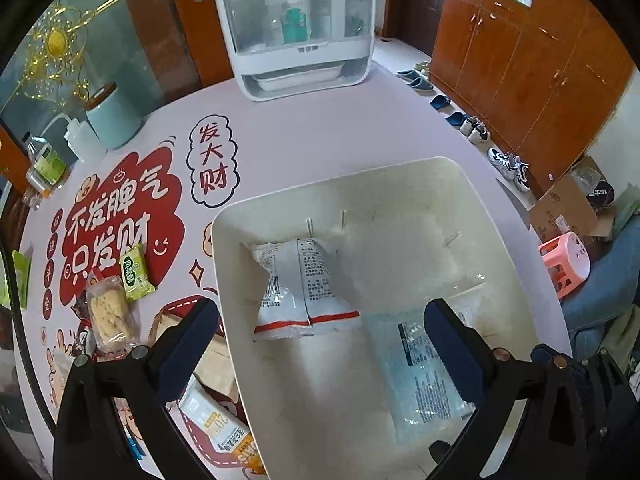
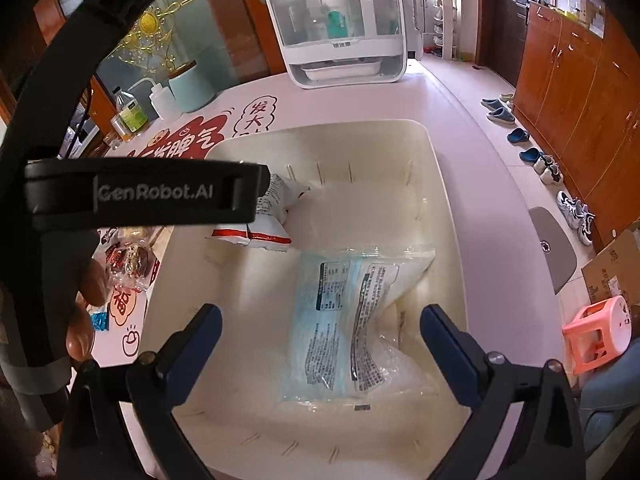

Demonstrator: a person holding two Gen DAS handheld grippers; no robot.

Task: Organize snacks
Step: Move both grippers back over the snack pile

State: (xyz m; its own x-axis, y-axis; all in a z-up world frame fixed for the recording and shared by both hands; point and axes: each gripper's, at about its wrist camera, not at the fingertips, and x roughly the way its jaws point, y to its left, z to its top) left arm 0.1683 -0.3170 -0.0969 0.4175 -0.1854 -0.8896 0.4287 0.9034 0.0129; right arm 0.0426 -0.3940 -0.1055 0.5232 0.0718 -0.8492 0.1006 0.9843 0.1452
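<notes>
Both claws wide and empty over cream bin holding two snack packets.

Left wrist view: left claw spread wide, gripping nothing, above cream bin at frame centre. White red-striped packet lies in bin's left part; pale blue packet at lower right. Left of bin on the surface: green snack packet, clear-wrapped biscuit.
Right wrist view: right claw also wide, empty, over blue packet at centre; striped packet upper left, partly hidden by left gripper body.
</notes>
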